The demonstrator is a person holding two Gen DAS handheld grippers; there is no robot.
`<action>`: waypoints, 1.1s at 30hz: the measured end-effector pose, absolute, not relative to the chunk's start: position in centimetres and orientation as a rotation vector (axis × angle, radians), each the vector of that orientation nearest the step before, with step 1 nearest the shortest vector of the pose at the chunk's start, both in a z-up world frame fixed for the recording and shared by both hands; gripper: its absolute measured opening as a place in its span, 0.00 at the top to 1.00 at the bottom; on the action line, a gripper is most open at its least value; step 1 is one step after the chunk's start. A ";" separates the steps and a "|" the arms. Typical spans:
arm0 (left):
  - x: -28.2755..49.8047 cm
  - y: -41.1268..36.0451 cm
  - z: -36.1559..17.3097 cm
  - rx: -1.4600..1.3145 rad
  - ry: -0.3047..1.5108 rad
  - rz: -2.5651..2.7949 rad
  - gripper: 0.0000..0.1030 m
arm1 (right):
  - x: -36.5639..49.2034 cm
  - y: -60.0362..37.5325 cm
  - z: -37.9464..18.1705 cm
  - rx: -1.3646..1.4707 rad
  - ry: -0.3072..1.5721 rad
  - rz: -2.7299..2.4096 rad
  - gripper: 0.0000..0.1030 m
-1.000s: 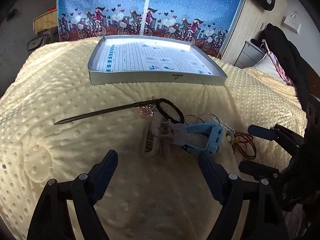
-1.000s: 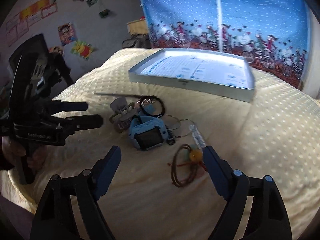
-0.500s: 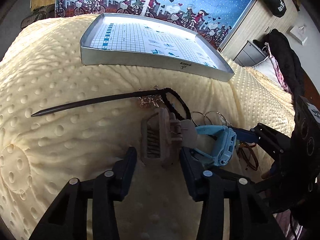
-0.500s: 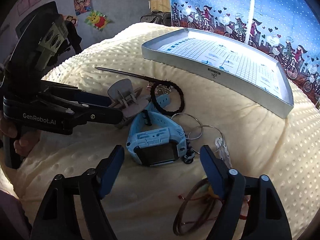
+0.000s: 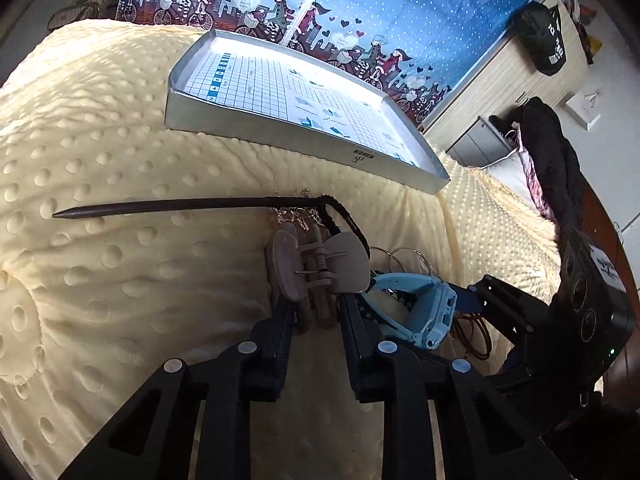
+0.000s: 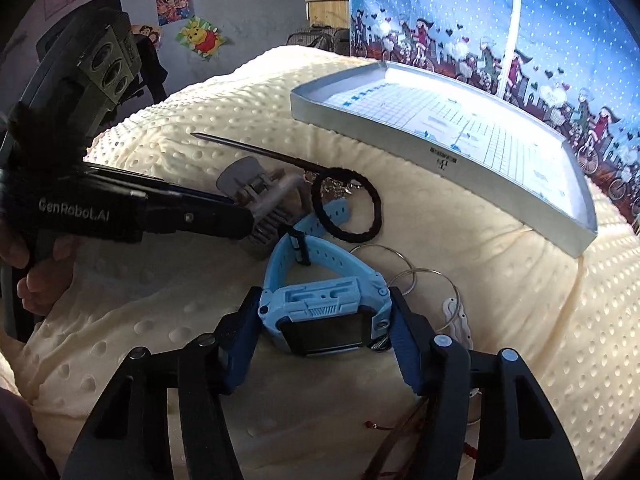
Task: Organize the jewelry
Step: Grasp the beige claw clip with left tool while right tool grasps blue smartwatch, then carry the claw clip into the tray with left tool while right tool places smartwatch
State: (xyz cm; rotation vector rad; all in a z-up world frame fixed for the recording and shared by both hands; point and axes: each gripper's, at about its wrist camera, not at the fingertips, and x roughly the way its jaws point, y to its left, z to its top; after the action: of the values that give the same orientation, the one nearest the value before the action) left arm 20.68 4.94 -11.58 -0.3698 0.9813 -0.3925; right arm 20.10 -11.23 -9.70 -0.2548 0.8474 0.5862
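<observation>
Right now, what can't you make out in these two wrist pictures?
- Brown cord bracelet: right wrist view, mostly hidden behind the right gripper and cut by the bottom edge.
- Small silver trinkets: left wrist view, too small to identify.
- Hair claw teeth: left wrist view, hidden by the left gripper.
- Tray label: too small to read.

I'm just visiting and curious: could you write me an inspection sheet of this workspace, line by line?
Surface: cream dotted blanket.
Job's things: silver tray holding no jewelry; hair claw, blue watch, black hair tie, dark hair stick, wire hoops, brown cord bracelet.
Clutter: nothing seen.
Grippers: left gripper closed on hair claw; right gripper around watch.
Cables: nothing seen.
Surroundings: blue curtain, posters.
</observation>
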 end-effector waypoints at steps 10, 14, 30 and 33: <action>18.5 6.1 -10.6 -0.442 0.885 -0.407 0.79 | 16.0 -14.5 -8.1 -0.098 0.734 0.533 0.47; 17.4 6.5 -9.9 -0.460 0.839 -0.412 0.79 | 16.0 -15.9 -7.7 0.039 0.749 0.578 0.47; 17.6 7.0 -5.6 -0.399 0.729 -0.398 0.79 | 14.6 -17.1 -4.1 0.098 0.611 0.552 0.47; 20.1 7.9 -4.9 -0.388 0.747 -0.374 0.79 | 16.5 -17.4 -3.0 0.107 0.594 0.545 0.47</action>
State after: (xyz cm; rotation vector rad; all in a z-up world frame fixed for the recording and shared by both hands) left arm 20.10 7.87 -4.86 -0.3878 0.7469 -0.3736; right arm 16.50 -17.37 -3.00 0.1072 0.5940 0.5452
